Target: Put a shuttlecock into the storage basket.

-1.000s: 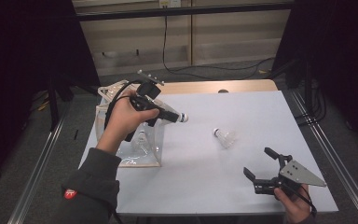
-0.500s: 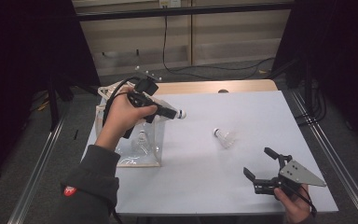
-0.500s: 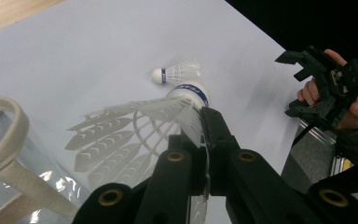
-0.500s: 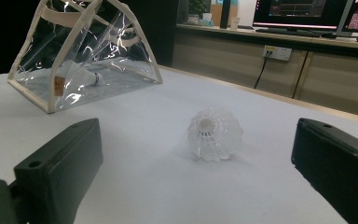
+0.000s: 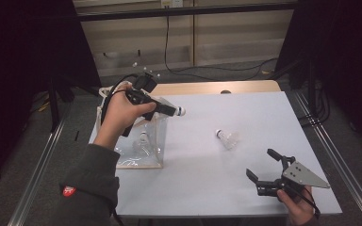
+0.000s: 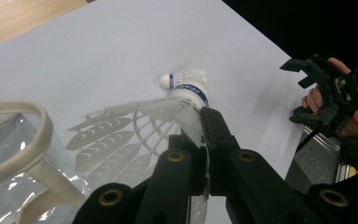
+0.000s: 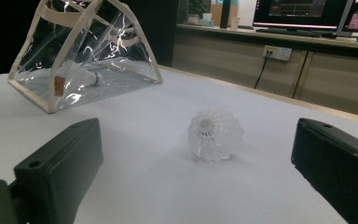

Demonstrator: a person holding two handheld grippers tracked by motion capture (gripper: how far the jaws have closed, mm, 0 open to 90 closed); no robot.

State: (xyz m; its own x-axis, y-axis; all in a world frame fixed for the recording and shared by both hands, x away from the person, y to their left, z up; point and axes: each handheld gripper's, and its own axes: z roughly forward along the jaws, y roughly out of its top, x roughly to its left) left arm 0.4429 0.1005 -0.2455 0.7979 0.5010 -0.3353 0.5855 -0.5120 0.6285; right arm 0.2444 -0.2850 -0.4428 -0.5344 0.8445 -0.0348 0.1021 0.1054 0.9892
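left gripper (image 5: 173,111): raised, jaws clamped together, pointing right | right gripper (image 5: 261,169): low, jaws spread wide, pointing left

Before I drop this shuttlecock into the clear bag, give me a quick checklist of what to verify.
1. Grip: left gripper is shut on the held shuttlecock by its skirt; ok.
2. Position: in the high view the cork tip points out past the clear bag over the table; not ok, not over the opening.
3. Bag opening: whether it gapes wide enough, cannot tell.
4. Bag contents: one shuttlecock in the bag already, room beside it; ok.
5. Right gripper: open, resting apart from the bag; ok.
6. Loose shuttlecock: lies on the table, waiting; ok.
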